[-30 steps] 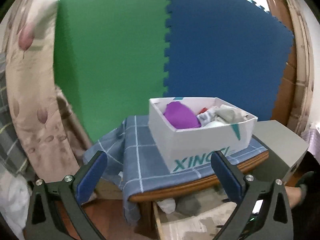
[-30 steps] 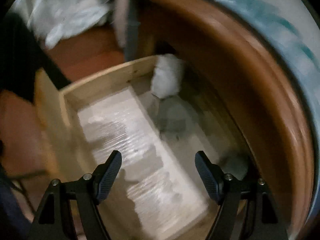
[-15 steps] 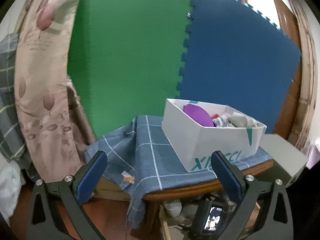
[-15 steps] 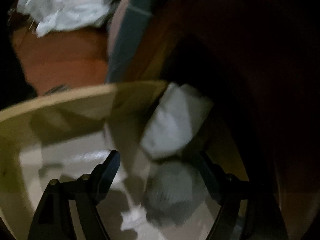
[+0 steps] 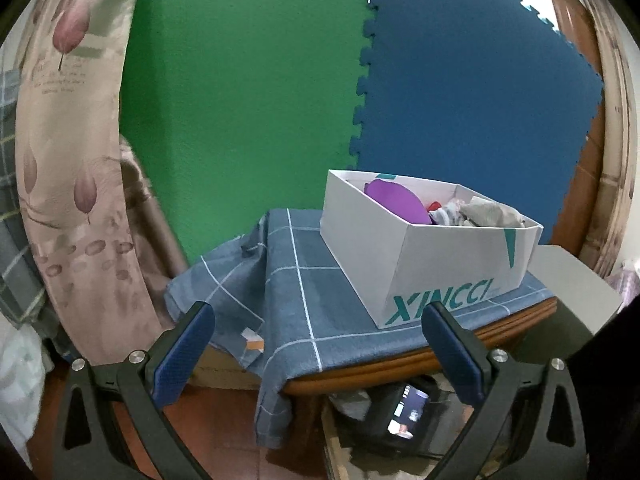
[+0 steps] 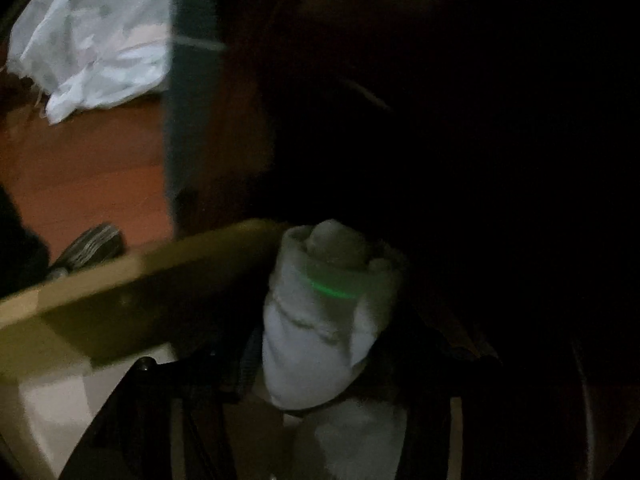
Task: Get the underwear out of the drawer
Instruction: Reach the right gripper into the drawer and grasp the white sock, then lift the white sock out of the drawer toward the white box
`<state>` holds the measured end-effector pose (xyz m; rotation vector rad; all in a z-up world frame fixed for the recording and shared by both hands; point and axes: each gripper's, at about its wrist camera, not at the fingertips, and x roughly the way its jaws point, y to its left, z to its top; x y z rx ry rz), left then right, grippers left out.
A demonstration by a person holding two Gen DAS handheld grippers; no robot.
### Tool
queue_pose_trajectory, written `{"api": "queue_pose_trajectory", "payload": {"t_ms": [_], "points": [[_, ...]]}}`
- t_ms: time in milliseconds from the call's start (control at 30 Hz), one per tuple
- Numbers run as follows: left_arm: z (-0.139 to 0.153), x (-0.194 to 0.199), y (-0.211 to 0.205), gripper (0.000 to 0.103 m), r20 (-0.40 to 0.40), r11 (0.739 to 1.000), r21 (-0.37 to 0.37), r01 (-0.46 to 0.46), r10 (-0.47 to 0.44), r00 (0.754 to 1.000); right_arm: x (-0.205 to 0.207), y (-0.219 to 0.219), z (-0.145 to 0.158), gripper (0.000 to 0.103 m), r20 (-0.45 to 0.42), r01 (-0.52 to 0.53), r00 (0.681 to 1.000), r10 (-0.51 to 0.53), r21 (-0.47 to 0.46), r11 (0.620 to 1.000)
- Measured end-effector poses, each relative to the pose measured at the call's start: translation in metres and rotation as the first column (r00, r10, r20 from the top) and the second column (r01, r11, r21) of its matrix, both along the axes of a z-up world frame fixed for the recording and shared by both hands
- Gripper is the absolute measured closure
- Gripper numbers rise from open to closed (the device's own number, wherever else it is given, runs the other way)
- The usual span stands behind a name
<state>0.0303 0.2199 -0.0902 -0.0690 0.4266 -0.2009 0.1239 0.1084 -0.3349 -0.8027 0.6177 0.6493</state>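
Closing around a rolled white bundle of underwear (image 6: 316,332), the right hand-held gripper (image 6: 320,396) reaches into the dim wooden drawer (image 6: 120,300); whether its pads press yet is unclear. The bundle stands against the drawer's far corner, cuff folded over. Elsewhere, the left hand-held gripper (image 5: 316,344) hangs wide apart, empty, before a white box (image 5: 432,256) of clothes on the desk (image 5: 400,360).
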Motion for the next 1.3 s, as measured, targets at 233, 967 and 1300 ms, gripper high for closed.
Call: {"api": "queue_pose_trajectory", "payload": {"t_ms": [233,967,1300], "points": [[-0.001,0.002,0.015,0.0,-0.018,0.996,-0.072,-0.045,0.044,0.999,-0.046,-0.043,0.022,0.061,-0.076,-0.095,0.993,0.088,-0.1,0.99],[-0.026,0.013,0.0,0.001,-0.142,0.993,-0.062,-0.097,0.087,0.986,-0.191,-0.168,0.228,0.061,0.04,0.26,0.962,-0.269,0.152,0.954],[-0.04,0.014,-0.036,0.001,-0.193,1.0,0.021,-0.007,0.011,0.981,-0.213,-0.181,0.269,0.061,0.039,0.429,0.893,-0.448,0.228,0.874]]}}
